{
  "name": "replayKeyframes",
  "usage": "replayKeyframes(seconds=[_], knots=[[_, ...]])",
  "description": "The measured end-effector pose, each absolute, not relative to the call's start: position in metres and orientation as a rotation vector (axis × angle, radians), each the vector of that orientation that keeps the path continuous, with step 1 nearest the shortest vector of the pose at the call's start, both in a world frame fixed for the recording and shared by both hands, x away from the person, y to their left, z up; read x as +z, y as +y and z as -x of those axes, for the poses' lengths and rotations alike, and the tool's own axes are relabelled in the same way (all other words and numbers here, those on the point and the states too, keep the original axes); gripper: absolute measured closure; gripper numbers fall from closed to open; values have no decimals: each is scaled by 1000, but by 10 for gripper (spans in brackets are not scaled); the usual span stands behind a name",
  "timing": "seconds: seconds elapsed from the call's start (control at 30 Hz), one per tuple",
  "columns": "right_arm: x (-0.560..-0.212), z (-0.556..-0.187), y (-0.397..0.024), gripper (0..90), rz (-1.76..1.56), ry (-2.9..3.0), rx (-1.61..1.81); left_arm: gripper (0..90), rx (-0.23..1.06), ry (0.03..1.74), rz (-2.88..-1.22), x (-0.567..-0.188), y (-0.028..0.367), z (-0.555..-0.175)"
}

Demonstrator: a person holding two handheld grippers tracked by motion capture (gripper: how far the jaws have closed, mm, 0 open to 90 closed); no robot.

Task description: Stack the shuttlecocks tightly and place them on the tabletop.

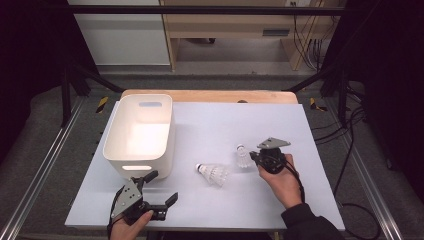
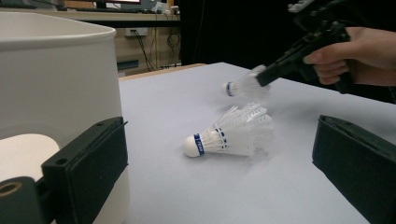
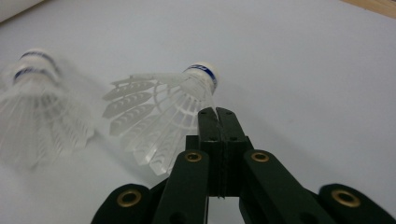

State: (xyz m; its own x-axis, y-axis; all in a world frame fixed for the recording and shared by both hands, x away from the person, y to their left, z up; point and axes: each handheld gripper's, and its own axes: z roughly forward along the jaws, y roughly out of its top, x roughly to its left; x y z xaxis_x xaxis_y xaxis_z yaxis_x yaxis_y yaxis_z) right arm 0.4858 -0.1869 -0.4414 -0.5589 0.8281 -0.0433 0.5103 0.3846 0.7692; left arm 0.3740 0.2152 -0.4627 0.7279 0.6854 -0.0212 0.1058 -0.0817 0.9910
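My right tongs (image 3: 217,114) are clamped on the feather skirt of one shuttlecock (image 3: 163,105), lifted just clear of the counter (image 1: 210,125) right of centre in the high view. The second shuttlecock (image 1: 212,173) lies on its side at centre. My left tongs (image 1: 162,192) gape empty at lower left. I judge this the carry step: next I must swing left over the white bin (image 1: 140,131) and release.

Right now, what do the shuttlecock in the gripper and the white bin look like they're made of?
The held shuttlecock looks like white feathers, possibly synthetic, judging by its ribbed translucent vanes, with a smooth white cap banded in blue. The white bin looks like moulded plastic: smooth matte walls, rounded corners, cut-out handle.
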Motion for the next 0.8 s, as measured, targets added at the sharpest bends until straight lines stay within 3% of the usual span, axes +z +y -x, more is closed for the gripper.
replayKeyframes(seconds=[0.23, 0.47, 0.6, 0.63, 0.67, 0.8], knots=[[-447, -446, -228, 900, -1065, 2315, 1003, 30, 546, 651, -1615, -463, 214, -373], [-457, -444, -243, 866, -1063, 2348, 986, 30, 545, 649, -1618, -464, 213, -373], [-459, -444, -241, 684, -1063, 2343, 958, 30, 547, 650, -1615, -464, 214, -373], [-457, -441, -240, 561, -1074, 2327, 935, 30, 548, 652, -1615, -463, 215, -373], [-457, -441, -240, 561, -1074, 2327, 935, 30, 548, 653, -1614, -463, 215, -373], [-449, -424, -239, 349, -1115, 2276, 916, 30, 550, 654, -1613, -463, 215, -373]])
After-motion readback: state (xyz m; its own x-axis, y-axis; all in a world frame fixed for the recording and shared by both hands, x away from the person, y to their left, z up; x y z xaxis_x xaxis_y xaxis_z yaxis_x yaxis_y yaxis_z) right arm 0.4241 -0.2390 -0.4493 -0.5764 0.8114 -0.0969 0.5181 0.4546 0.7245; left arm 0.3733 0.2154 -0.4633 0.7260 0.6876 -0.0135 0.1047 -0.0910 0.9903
